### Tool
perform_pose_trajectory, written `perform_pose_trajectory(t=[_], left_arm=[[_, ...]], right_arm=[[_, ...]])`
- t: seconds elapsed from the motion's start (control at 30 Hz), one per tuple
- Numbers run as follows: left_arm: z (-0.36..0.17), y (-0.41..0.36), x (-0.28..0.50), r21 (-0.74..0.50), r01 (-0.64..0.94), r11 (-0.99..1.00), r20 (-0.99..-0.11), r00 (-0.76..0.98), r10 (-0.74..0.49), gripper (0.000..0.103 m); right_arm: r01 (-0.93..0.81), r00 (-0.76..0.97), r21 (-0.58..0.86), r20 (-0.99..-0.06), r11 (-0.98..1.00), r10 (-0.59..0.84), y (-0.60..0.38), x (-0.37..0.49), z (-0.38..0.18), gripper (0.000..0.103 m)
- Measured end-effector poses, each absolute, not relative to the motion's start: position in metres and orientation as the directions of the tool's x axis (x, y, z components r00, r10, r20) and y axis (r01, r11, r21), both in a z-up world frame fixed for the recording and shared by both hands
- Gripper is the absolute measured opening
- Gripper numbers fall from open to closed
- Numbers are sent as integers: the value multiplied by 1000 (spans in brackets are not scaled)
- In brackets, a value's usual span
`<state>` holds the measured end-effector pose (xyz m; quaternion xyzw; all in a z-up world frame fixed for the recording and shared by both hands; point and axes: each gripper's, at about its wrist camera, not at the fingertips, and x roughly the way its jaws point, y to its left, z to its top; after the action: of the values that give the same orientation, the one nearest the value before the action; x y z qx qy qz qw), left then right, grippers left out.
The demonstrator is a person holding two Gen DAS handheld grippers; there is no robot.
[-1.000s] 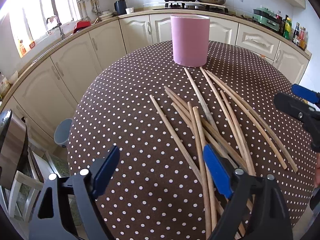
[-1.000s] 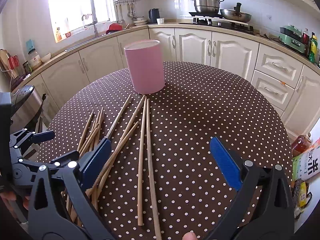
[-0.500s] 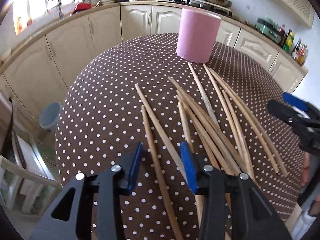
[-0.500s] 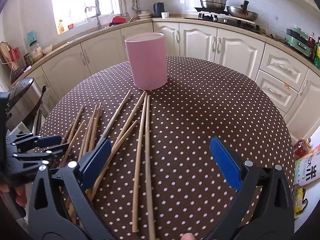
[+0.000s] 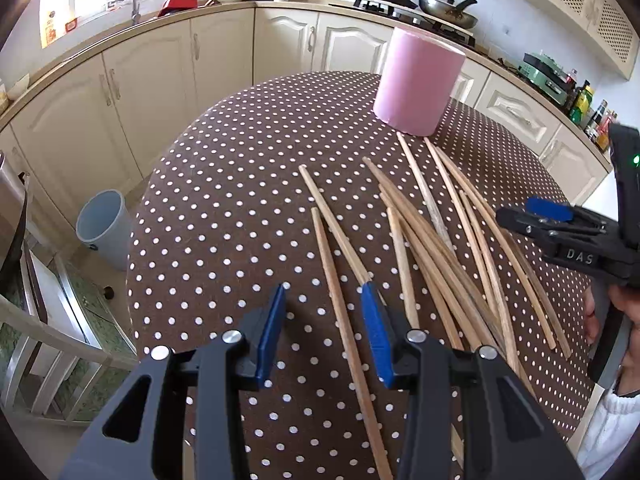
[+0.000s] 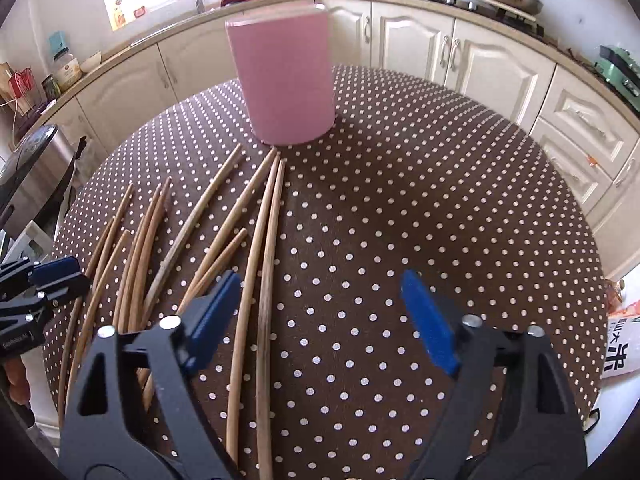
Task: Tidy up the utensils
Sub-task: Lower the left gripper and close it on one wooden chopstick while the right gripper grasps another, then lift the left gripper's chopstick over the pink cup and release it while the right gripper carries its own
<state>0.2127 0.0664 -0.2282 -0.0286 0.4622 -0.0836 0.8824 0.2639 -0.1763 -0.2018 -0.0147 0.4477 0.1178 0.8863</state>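
Chopsticks (image 5: 424,240) lie scattered on the desk (image 5: 224,208) before the cup (image 5: 416,84); light, stiff, prone to rolling, best pinched mid-shaft; left hand-held gripper (image 5: 324,320) half-closed astride one, not pinching; right hand-held gripper (image 6: 320,312), just narrowing, released.

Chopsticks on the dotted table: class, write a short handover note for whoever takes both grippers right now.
Left gripper: jaws half closed around one chopstick, not pinching it.
Right gripper: jaws wide and just been closing, two chopsticks between them, nothing held.
Pink holder: upright at the far side of the table.
Done: nothing visibly placed in the holder.
Left: grip and load every chopstick.
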Motion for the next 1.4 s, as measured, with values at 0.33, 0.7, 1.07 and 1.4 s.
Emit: perform_pose_trajectory(t=[0.33, 0.7, 1.07, 1.4], left_arm=[[-230, 69, 240, -56, 97, 994, -838, 536, -100, 15], [-230, 66, 254, -52, 62, 997, -838, 541, -77, 6], [-158, 54, 244, -56, 105, 993, -749, 653, -111, 6], [-72, 27, 231, -140, 203, 969, -579, 777, -247, 6]], right_arm=[[-336, 462, 43, -863, 941, 205, -156, 302, -200, 40], [-409, 365, 14, -914, 913, 177, -122, 351, -197, 8], [-361, 485, 135, -818, 923, 310, -159, 330, -150, 5], [-407, 655, 159, -636, 900, 408, -177, 280, -70, 5]])
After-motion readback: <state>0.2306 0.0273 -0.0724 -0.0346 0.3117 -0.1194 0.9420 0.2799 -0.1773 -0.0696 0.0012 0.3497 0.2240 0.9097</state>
